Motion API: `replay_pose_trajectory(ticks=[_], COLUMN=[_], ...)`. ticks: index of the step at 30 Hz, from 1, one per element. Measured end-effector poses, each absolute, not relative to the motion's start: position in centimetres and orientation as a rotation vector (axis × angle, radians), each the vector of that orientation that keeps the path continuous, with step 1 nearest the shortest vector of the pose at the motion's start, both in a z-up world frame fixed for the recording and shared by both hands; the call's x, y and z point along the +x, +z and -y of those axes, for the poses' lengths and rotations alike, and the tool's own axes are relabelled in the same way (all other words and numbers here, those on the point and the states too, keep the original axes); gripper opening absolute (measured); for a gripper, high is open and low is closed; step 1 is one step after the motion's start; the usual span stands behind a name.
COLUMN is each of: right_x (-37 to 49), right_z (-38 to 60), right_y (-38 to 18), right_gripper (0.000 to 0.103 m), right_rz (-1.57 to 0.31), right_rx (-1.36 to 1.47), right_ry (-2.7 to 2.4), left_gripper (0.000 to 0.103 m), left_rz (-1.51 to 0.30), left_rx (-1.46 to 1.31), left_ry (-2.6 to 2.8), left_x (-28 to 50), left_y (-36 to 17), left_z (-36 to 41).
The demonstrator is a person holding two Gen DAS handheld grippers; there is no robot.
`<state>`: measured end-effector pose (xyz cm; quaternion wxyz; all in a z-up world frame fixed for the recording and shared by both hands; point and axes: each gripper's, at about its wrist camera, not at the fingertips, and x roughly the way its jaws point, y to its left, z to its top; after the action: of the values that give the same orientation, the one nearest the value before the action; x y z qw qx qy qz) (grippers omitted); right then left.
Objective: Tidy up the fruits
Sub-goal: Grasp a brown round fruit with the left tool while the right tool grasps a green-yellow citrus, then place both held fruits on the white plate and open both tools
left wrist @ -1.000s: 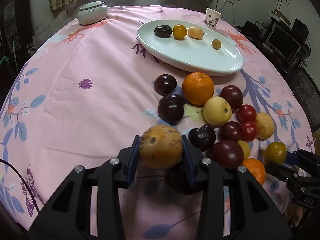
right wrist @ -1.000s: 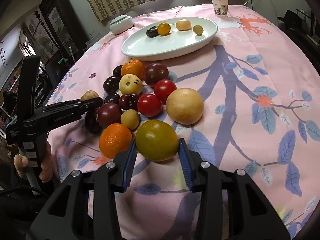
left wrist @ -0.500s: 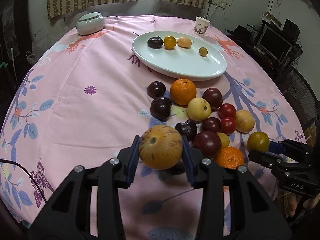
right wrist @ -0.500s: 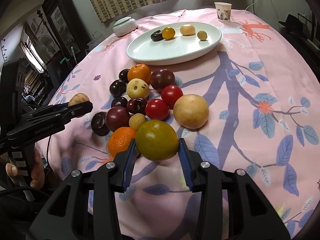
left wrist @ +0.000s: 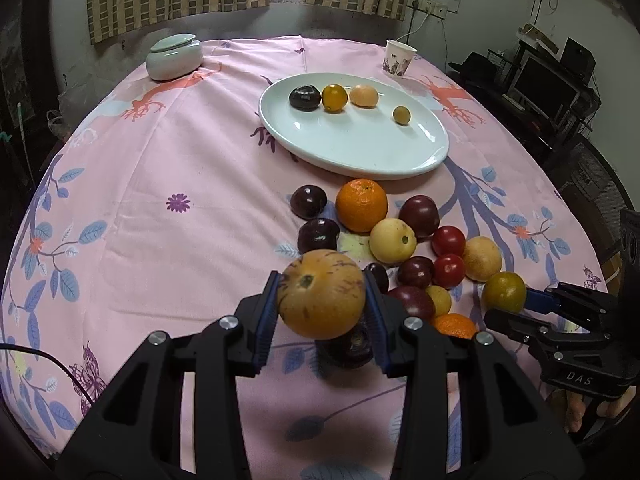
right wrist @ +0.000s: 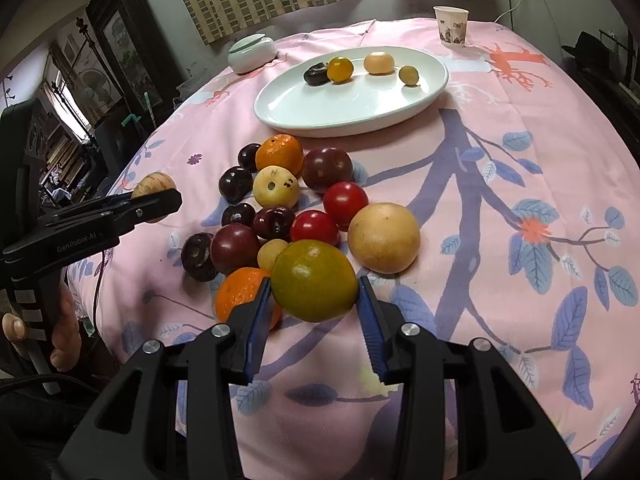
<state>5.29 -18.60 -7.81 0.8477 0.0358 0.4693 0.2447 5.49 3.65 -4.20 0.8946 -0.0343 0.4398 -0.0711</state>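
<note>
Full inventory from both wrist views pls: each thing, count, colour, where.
plate: 1, white oval, far centre
fruits on plate: 4, dark purple, yellow-orange, pale orange, small yellow-green; in a row
oranges: 2, orange, pile in front of the plate
plums: 7, dark purple, pile
tomatoes: 2, red, pile
yellow fruits: 3, pale yellow, pile
lidded jar: 1, pale green, far left
paper cup: 1, white printed, behind plate
tablecloth: 1, pink, blue leaves
striped tan fruit: 1, in left gripper
green-yellow citrus: 1, in right gripper
left gripper: black, blue pads, gripping
right gripper: same, gripping
left hand: on the handle
</note>
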Motion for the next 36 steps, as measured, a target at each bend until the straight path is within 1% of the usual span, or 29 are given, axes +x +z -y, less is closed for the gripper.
replay_pose_trajectory(ticks=[3,7,10,14,19,23,36], right_x=[6.1,8.0,11.1,17.2,25.9,30.1,33.2], right_z=[18.6,18.1,17.4,15.4,12.6,12.2,11.0], right_y=[-7.1,-4.6,-2.5,-1.2,-3.8,-6.0,-7.9], right_gripper=[0.042,0.042,0.042,0.042,0.042,0.042,0.043], right_rz=[-0.985,-0.954,-0.927,-0.903,-0.967,-1.008,-1.032], right_rx=[0.065,0.006,-0.035,-0.087,-0.072,-0.059,-0.096], right_ry=[0.531,0.57,0.575,0.542,0.494,0.452,0.442], left_gripper=[0.04,0.041,0.041,0.041,0.041,0.041,0.041], left_rz=[-0.883,-0.824,-0.815,-0.868,-0.984,-1.038,-1.037], left_rx=[-0.05,-0.028,-0.01,-0.061,-0.113,-0.136,-0.134], left_ry=[-0.15,-0.15,-0.121,-0.13,-0.072,-0.063,-0.066], left_x=[6.6,9.2,13.1,20.6,28.4,30.6,32.5], left_y=[-2.6,0.3,1.4,1.1,-2.7,-5.1,-5.5], left_z=[-3.7,-4.0,-4.1,-4.1,-3.9,-4.2,-3.9])
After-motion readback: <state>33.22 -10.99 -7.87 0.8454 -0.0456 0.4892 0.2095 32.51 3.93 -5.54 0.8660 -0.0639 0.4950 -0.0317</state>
